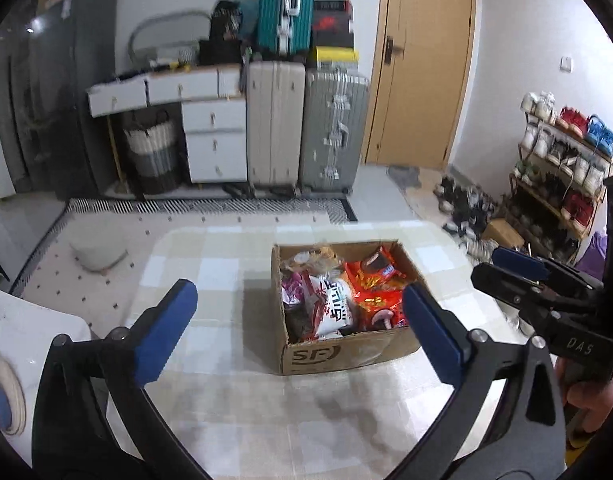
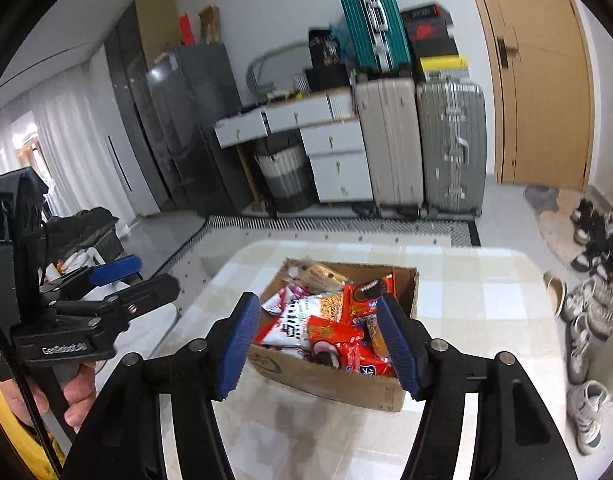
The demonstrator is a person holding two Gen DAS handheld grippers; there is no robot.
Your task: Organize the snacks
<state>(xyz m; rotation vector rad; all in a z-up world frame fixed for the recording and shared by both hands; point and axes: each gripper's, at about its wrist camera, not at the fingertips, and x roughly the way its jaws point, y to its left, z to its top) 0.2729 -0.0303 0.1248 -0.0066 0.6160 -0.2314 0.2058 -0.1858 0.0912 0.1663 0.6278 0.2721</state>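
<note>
Cardboard box marked SF, open-topped, standing on the checkered tabletop and packed with snack packets: red wrappers, a white packet with black lettering, a pale bag of wafers at the far end. Left gripper held above the tabletop just short of the box, blue pads spread wide, nothing between them. Right gripper poised over the box's near edge, jaws likewise apart and empty. Suitcases and a shoe rack along the far wall.
</note>
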